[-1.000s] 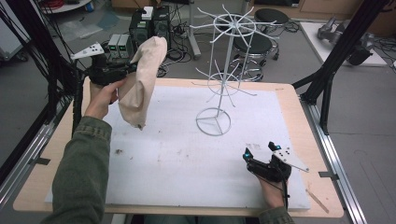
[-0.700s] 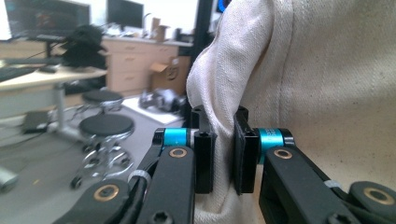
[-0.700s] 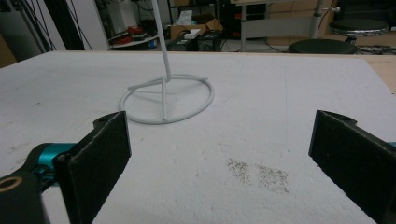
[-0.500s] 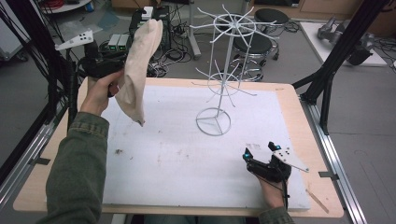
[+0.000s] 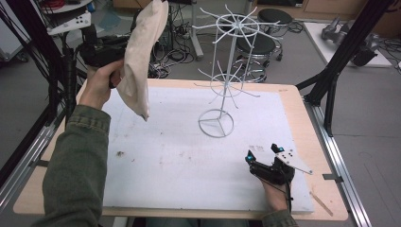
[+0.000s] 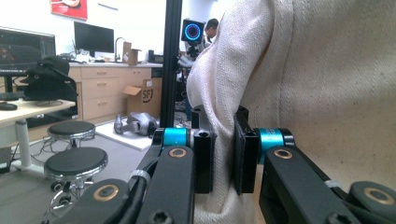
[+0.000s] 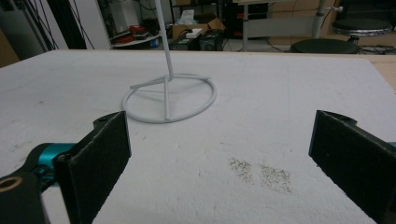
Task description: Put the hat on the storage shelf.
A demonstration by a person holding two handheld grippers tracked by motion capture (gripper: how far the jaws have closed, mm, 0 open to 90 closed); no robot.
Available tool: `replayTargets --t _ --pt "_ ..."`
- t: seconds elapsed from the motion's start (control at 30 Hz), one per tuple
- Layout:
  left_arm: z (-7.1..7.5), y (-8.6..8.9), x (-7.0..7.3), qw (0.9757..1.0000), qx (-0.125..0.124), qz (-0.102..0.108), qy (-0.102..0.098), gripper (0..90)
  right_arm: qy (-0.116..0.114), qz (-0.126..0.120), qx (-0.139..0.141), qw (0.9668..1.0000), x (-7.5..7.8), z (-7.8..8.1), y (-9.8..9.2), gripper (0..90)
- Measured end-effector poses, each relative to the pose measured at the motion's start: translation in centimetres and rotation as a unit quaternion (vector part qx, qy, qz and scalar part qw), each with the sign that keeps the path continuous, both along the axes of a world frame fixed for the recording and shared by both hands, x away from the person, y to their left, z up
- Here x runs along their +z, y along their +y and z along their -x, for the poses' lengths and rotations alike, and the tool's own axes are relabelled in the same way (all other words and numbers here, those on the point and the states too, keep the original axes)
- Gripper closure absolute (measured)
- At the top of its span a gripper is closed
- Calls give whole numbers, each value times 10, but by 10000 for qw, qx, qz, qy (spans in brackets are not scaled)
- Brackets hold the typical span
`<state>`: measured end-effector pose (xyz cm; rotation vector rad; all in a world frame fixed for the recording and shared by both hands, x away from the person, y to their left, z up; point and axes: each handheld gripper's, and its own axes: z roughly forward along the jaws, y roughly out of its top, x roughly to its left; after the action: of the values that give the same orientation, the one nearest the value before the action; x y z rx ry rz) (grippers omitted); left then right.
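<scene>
Jaws of left gripper (image 6: 223,149) pinch cloth bag (image 6: 322,84) fold between them.

The person wears an olive-green sleeve (image 5: 78,165) with a ribbed cuff. The left gripper (image 6: 223,149) is black, with brass-ringed pivots, cyan collars behind the jaw blocks and dark screw heads. The right gripper (image 5: 261,155) is black too, cyan at the jaw roots, topped by a grey three-cornered plate (image 5: 294,162), its pads (image 7: 100,154) coarse and black.

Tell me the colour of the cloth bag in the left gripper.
Plain cream, unpatterned; the cloth bag shows best in the left gripper view.
</scene>
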<state>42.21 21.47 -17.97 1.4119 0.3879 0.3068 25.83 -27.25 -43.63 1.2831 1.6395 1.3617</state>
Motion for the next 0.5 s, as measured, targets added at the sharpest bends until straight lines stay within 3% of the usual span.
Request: replayTargets --t 0.13,0.3,0.5 --pt "-2 -9 18 10000 -43 14 -89 814 28 -30 5 10000 0 0 1 46" --pt "-5 -20 29 9997 -121 152 -135 814 -81 -21 -25 10000 1 1 0 46" --pt "-7 -41 44 9996 -142 116 -207 814 -48 -23 -9 10000 1 1 0 46"
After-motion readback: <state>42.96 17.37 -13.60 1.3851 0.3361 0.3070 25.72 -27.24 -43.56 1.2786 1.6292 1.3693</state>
